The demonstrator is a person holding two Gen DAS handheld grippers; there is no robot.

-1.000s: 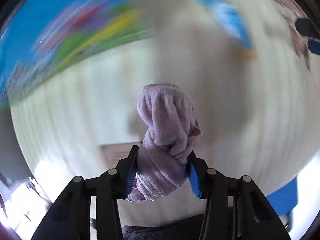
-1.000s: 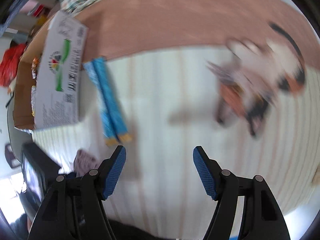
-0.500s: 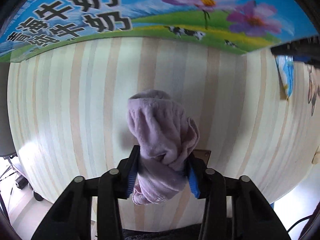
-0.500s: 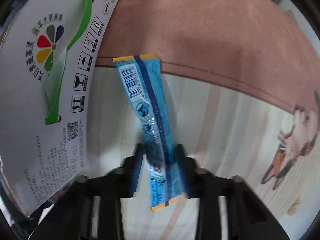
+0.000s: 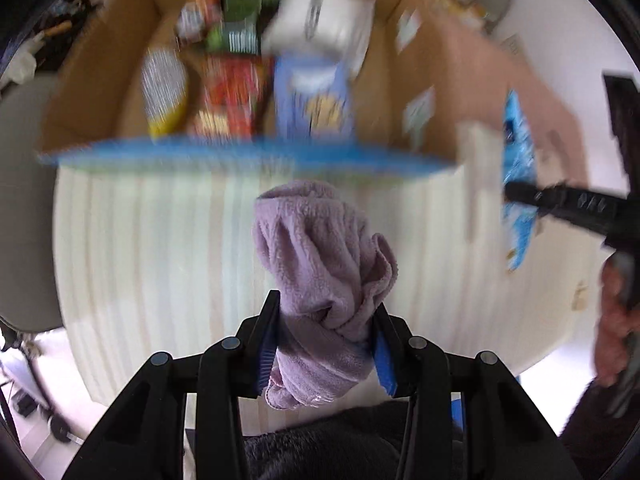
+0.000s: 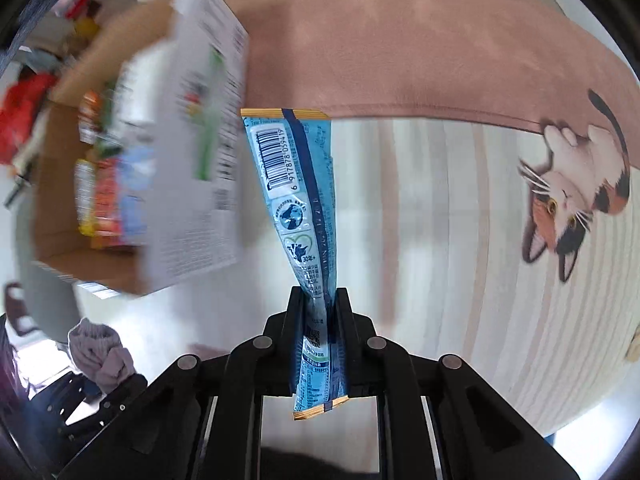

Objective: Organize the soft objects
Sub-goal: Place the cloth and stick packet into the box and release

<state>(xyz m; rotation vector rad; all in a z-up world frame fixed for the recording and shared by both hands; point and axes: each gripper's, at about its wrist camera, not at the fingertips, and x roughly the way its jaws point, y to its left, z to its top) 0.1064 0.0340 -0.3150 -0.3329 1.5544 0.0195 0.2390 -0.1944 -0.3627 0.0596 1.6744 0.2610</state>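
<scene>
My left gripper (image 5: 324,320) is shut on a bunched lilac fleece cloth (image 5: 320,252) and holds it above the striped tabletop, in front of an open cardboard box (image 5: 424,80). My right gripper (image 6: 319,300) is shut on a long blue snack packet (image 6: 294,200) that sticks up from the jaws. The packet also shows in the left wrist view (image 5: 518,184) at the right, held by the right gripper (image 5: 516,192). The cloth shows in the right wrist view (image 6: 100,352) at the lower left. The box (image 6: 64,208) lies to the left of the packet.
The box holds several blurred snack packs (image 5: 228,96) and has a white printed flap (image 6: 196,160). A pink cloth (image 6: 420,48) covers the far part of the striped table (image 6: 460,240), with a cat picture (image 6: 572,196) at the right.
My left gripper has tilted up with the cloth, so the box's inside now shows. My right gripper has closed on the blue packet and lifted it off the table.
</scene>
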